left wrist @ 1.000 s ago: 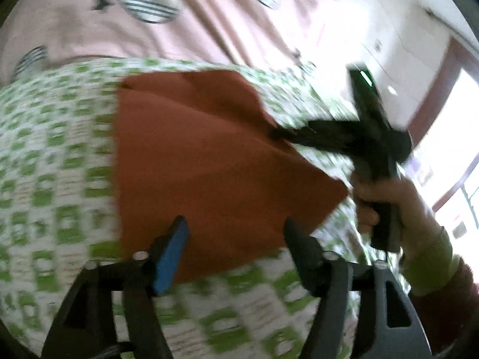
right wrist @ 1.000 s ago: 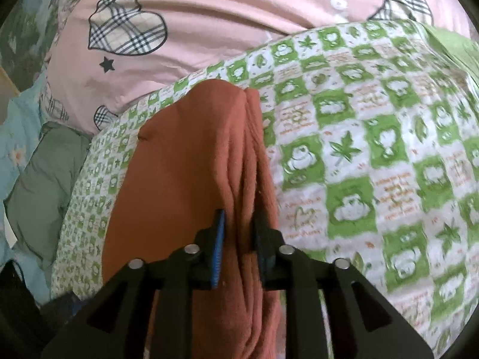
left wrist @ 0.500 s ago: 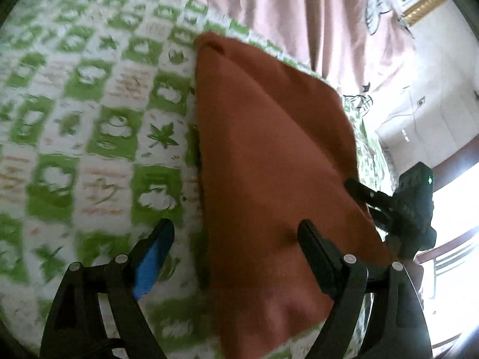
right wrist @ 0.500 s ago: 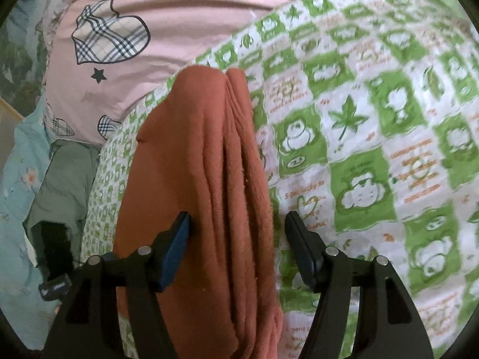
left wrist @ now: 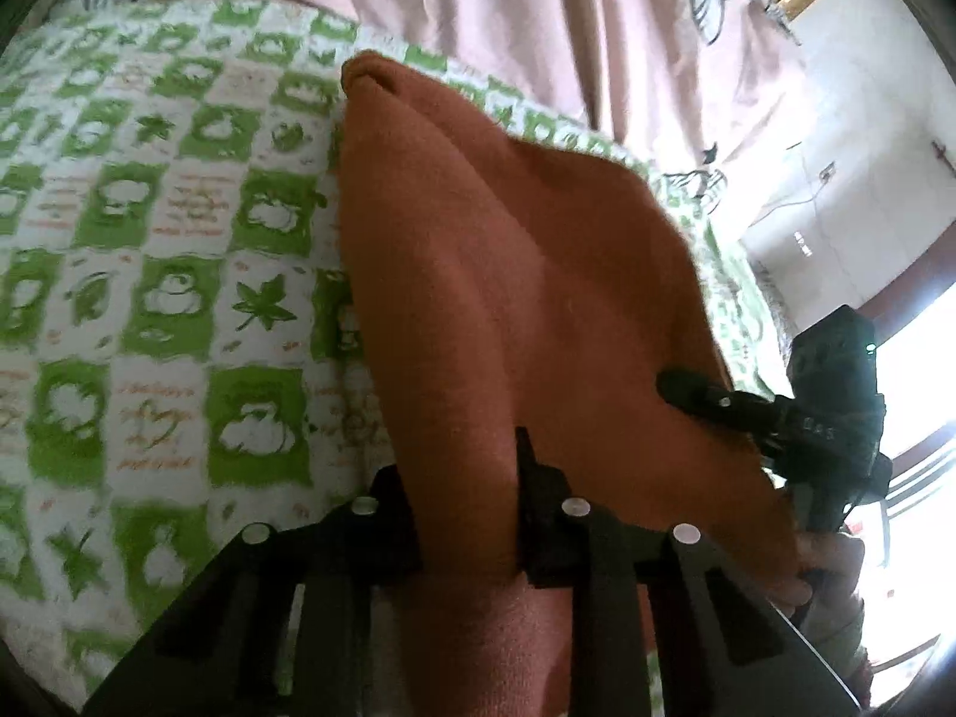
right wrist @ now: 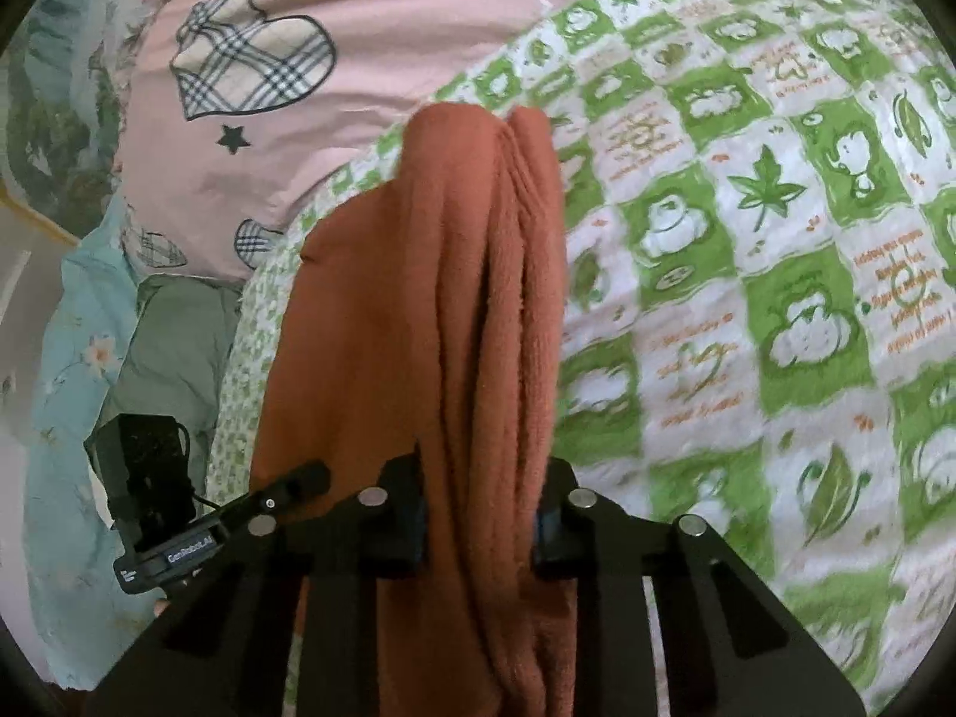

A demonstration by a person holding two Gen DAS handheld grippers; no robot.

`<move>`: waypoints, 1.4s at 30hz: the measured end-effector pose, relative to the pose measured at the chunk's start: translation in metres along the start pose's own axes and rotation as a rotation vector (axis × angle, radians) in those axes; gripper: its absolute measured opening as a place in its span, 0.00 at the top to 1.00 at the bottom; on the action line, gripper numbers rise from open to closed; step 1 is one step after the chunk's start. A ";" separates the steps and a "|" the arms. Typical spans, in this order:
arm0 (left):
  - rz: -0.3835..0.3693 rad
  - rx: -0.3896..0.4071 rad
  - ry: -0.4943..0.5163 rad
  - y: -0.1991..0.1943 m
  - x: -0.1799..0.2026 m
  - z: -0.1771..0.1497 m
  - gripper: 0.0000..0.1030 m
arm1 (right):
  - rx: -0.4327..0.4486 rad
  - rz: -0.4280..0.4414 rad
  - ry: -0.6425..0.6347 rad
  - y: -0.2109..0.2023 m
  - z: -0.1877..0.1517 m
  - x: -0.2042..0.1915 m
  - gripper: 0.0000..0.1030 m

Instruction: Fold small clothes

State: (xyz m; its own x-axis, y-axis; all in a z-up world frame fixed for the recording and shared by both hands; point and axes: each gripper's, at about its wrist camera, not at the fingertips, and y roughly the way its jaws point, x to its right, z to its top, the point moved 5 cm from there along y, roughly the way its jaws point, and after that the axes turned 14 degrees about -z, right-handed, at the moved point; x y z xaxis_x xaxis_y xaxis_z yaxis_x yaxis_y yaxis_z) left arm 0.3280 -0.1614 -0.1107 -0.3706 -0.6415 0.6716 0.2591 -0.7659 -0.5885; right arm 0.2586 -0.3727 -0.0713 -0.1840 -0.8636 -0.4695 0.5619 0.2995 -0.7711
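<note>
My left gripper (left wrist: 463,514) and my right gripper (right wrist: 478,514) each pinched the orange cloth (left wrist: 508,275) at the bottom middle. It lay on the green checked sheet (left wrist: 149,251), with a pink blanket (right wrist: 370,18) at the top.

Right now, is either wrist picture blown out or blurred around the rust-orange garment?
Left wrist view: the window at right is blown out white, and the rust-orange garment looks soft. Right wrist view: even light, no glare, garment pile fairly sharp; the green-and-white checked sheet bends toward the rim.
</note>
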 end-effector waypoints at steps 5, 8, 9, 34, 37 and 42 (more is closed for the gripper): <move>-0.005 0.046 0.008 -0.050 0.010 -0.016 0.78 | 0.004 0.056 -0.046 -0.007 -0.025 -0.035 0.78; 0.005 0.070 0.010 -0.086 0.010 -0.031 0.79 | 0.006 0.108 -0.062 -0.009 -0.044 -0.062 0.78; 0.013 0.080 0.011 -0.099 0.009 -0.037 0.79 | 0.004 0.129 -0.071 -0.008 -0.053 -0.074 0.78; 0.112 0.161 -0.143 -0.222 -0.067 -0.145 0.76 | -0.135 0.179 -0.149 0.055 -0.142 -0.155 0.78; 0.093 0.141 -0.176 -0.222 -0.077 -0.151 0.68 | -0.143 0.173 -0.133 0.060 -0.146 -0.148 0.70; 0.074 0.124 -0.191 -0.230 -0.087 -0.147 0.52 | -0.117 0.123 -0.090 0.053 -0.138 -0.135 0.50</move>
State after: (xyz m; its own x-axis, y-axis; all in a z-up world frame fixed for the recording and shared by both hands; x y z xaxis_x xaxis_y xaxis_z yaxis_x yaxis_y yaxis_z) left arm 0.1693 0.0773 -0.0999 -0.1744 -0.6839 0.7084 0.3914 -0.7083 -0.5875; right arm 0.2024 -0.1844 -0.1083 -0.0434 -0.8488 -0.5269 0.4767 0.4459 -0.7576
